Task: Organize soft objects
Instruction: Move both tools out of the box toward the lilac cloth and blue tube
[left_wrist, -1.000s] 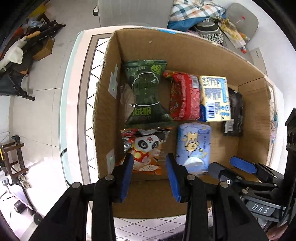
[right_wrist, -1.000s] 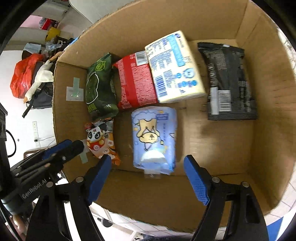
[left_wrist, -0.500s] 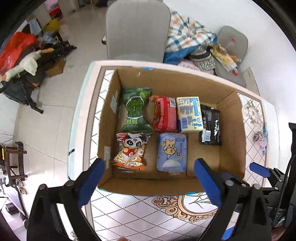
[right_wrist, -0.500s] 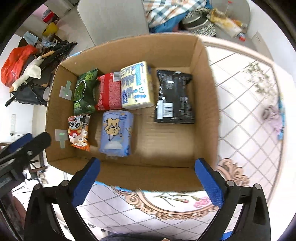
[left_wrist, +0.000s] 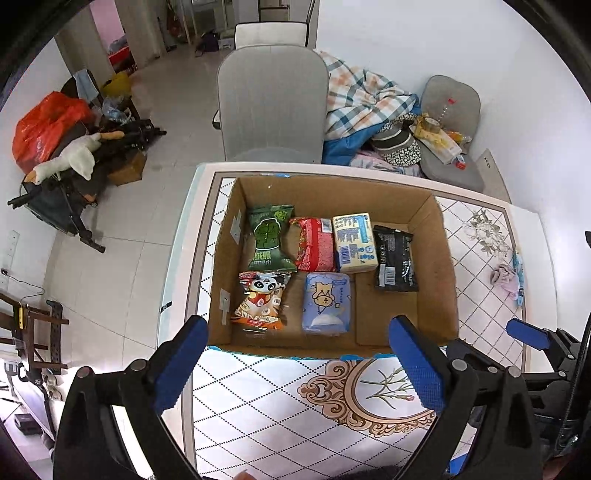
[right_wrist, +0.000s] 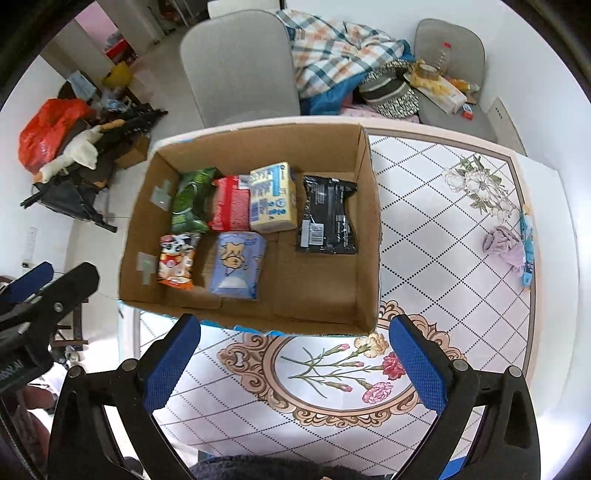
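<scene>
An open cardboard box (left_wrist: 436, 266) (right_wrist: 369, 236) stands on the patterned table. Inside lie a green packet (left_wrist: 270, 238) (right_wrist: 190, 201), a red packet (left_wrist: 316, 249) (right_wrist: 231, 203), a yellow tissue pack (left_wrist: 354, 243) (right_wrist: 273, 197), a black packet (left_wrist: 395, 258) (right_wrist: 328, 219), a panda snack bag (left_wrist: 260, 301) (right_wrist: 177, 260) and a blue tissue pack (left_wrist: 327, 302) (right_wrist: 236, 264). My left gripper (left_wrist: 299, 369) is open and empty above the table before the box. My right gripper (right_wrist: 295, 363) is open and empty there too.
A small lilac cloth (right_wrist: 504, 245) (left_wrist: 504, 278) and a blue wrapper (right_wrist: 526, 251) lie at the table's right edge. A grey chair (left_wrist: 271, 107) stands behind the table. Clothes piles and clutter sit on the floor to the left and back right.
Both grippers have pulled back up and out of the box. The left gripper opened wide, leaving the panda snack bag in the box.
</scene>
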